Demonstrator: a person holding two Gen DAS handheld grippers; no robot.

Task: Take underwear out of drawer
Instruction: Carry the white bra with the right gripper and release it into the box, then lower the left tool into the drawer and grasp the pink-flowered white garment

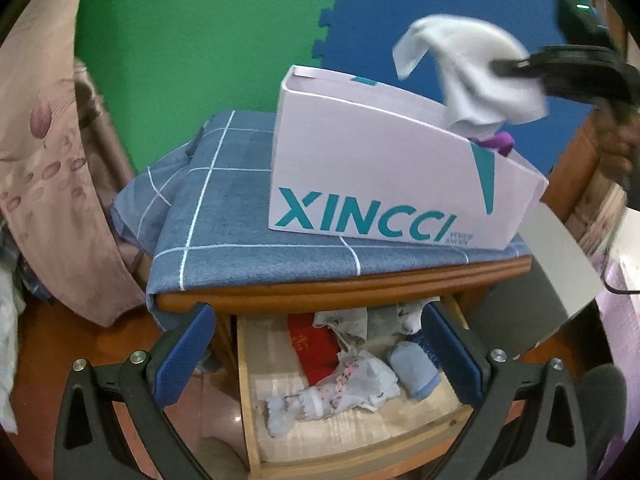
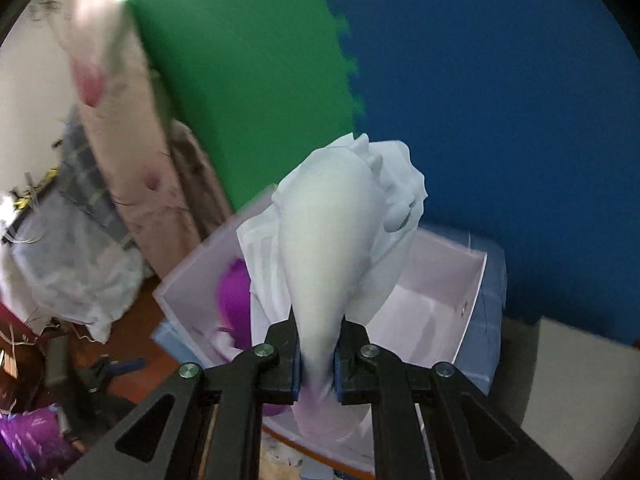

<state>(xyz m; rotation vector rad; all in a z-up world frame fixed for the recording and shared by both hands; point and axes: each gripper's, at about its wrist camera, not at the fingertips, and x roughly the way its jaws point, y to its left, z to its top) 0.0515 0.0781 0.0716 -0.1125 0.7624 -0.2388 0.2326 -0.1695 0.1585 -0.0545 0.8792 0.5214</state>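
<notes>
While left gripper (image 1: 316,344) gapes over drawer (image 1: 360,432), right gripper (image 2: 316,364), angled down, jaws pinch pale garment (image 2: 332,248), probably underwear.

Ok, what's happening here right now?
A person is working with two handheld grippers. The right gripper is shut on a white garment, holding it over the open box, where something purple already lies. The left gripper is open, empty, above the open drawer, which has more clothes in it.

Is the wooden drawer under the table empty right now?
No, the open wooden drawer holds a red cloth and several pale garments.
</notes>
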